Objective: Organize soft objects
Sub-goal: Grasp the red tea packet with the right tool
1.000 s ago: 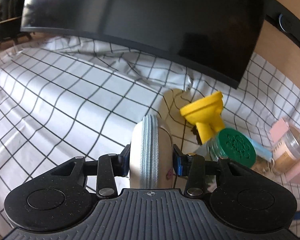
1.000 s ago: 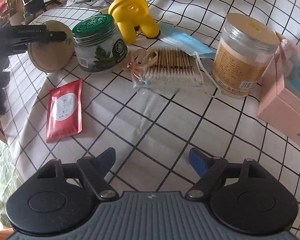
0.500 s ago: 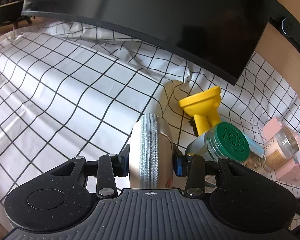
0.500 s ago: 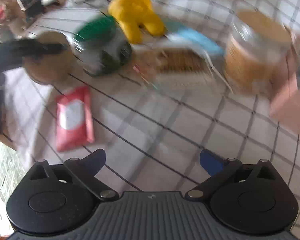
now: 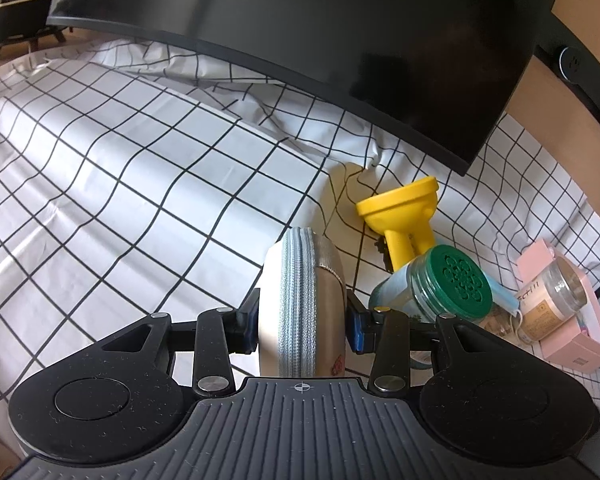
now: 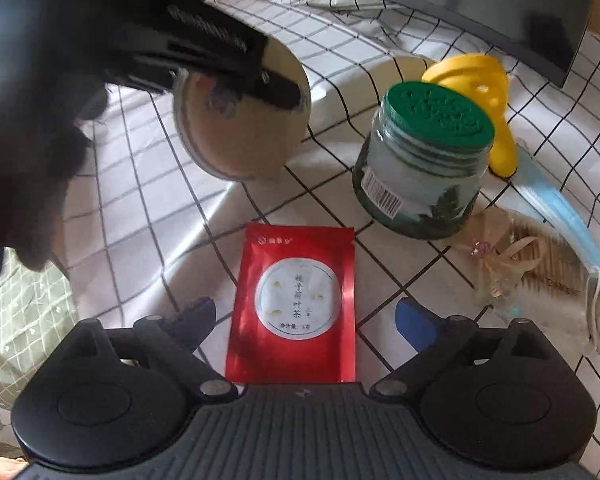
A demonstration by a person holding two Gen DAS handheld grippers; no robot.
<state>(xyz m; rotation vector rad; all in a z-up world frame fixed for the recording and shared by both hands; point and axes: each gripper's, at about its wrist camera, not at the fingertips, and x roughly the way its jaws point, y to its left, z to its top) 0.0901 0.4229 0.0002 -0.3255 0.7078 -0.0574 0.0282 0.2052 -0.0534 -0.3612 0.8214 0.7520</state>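
Left gripper (image 5: 302, 332) has its jaws clamped on the round zip pouch (image 5: 302, 300), held above the checked worktop (image 5: 140, 184). Right gripper (image 6: 304, 316), jaws wide and narrowing, straddles the red tea sachet (image 6: 296, 300), not gripped. Face mask (image 6: 556, 200) unsorted.

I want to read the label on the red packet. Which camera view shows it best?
The right wrist view: the red packet lies flat on the cloth between the wide jaws of the right gripper, label facing up. The left wrist view does not show it.
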